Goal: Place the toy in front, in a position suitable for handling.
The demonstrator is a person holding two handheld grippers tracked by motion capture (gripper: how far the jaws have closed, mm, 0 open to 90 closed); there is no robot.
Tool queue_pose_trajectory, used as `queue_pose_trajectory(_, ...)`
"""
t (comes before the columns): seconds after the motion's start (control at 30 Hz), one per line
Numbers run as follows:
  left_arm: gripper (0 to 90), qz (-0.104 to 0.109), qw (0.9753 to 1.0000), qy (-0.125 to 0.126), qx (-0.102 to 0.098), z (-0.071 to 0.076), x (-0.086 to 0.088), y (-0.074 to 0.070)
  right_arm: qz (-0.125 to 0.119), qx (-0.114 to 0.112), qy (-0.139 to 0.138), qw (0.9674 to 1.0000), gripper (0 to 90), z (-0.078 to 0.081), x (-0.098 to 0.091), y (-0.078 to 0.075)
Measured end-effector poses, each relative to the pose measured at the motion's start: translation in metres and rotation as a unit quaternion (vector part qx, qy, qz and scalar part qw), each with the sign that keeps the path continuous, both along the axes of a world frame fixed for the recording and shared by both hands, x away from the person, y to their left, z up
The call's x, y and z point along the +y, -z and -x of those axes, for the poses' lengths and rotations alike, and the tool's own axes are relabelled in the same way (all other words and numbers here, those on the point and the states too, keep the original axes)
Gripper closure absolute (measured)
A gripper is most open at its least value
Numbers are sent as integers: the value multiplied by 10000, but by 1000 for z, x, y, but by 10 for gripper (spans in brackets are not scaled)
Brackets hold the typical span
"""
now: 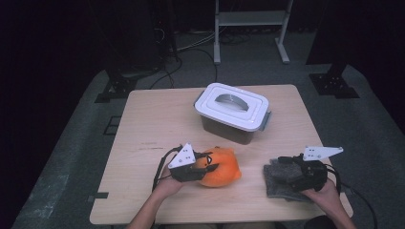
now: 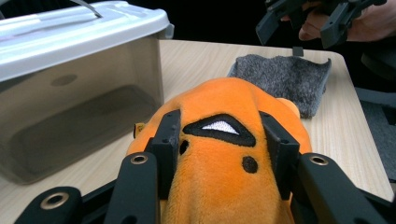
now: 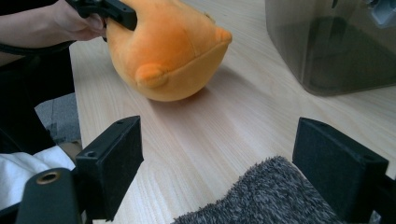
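Observation:
An orange plush toy (image 1: 223,171) lies on the wooden table (image 1: 153,129) near its front edge. My left gripper (image 1: 208,165) is shut on it: in the left gripper view both pads press into the sides of the toy (image 2: 224,154) beside its stitched black-and-white patch. A grey fuzzy cloth (image 1: 276,185) lies at the front right. My right gripper (image 1: 287,167) hovers over it, open, with the cloth's edge (image 3: 266,198) low between the wide jaws and touching neither pad. The right gripper view looks toward the toy (image 3: 168,51).
A clear plastic box (image 1: 232,114) with a white lid and handle stands at the table's middle back, shut. It is close to the toy's far side (image 2: 70,93). Dark floor, cables and a white stand lie beyond the table.

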State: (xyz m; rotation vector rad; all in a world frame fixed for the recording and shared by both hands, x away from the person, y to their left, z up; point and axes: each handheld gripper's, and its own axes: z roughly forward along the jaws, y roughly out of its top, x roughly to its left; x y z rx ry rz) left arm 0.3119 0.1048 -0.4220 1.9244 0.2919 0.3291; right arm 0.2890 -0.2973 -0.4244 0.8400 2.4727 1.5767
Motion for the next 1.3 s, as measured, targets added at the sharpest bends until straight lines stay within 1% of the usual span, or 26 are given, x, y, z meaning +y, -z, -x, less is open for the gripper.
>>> queue_pose_trajectory(0.1,568,-40,10000,64,31,1,-6,3,0,13,10,10000,150,0,0,0)
queue_pose_trajectory(0.2,568,-64,9999,84,33,1,-9,4,3,10,13,10000,150,0,0,0)
queue_pose_trajectory(0.23,567,-46,9999,97,61,2,-10,6,11,-6,9,10000,150,0,0,0)
queue_pose_trajectory(0.3,566,-95,9999,119,68,3,-11,8,5,6,13,10000,150,0,0,0)
queue_pose_trajectory(0.43,561,-99,9998,152,99,4,-12,13,15,6,7,10000,150,0,0,0)
queue_pose_trajectory(0.53,556,-104,9998,161,100,4,-12,13,55,-10,15,10000,151,-1,-1,0)
queue_pose_trajectory(0.73,505,-145,9996,206,113,6,-12,15,105,-49,26,9999,150,-4,-2,1)
queue_pose_trajectory(0.77,500,-190,9995,223,84,7,-13,15,119,-57,27,9999,150,-4,-3,1)
queue_pose_trajectory(0.83,484,-221,9995,221,76,7,-13,14,193,-100,61,9997,150,-6,-4,1)
queue_pose_trajectory(0.9,473,-244,9994,236,68,8,-13,14,177,-137,69,9997,150,-6,-6,1)
queue_pose_trajectory(0.97,461,-261,9994,236,66,8,-13,14,217,-165,64,9996,150,-8,-8,0)
queue_pose_trajectory(1.03,453,-260,9994,231,73,8,-13,15,190,-167,33,9997,151,-10,-10,1)
queue_pose_trajectory(1.1,450,-280,9993,236,54,9,-13,15,240,-142,6,9996,150,-12,-11,1)
queue_pose_trajectory(1.17,445,-289,9993,234,46,9,-13,15,238,-135,-40,9996,150,-13,-12,2)
queue_pose_trajectory(1.3,438,-294,9993,225,39,10,-13,15,389,-60,-203,9990,150,-18,-11,9)
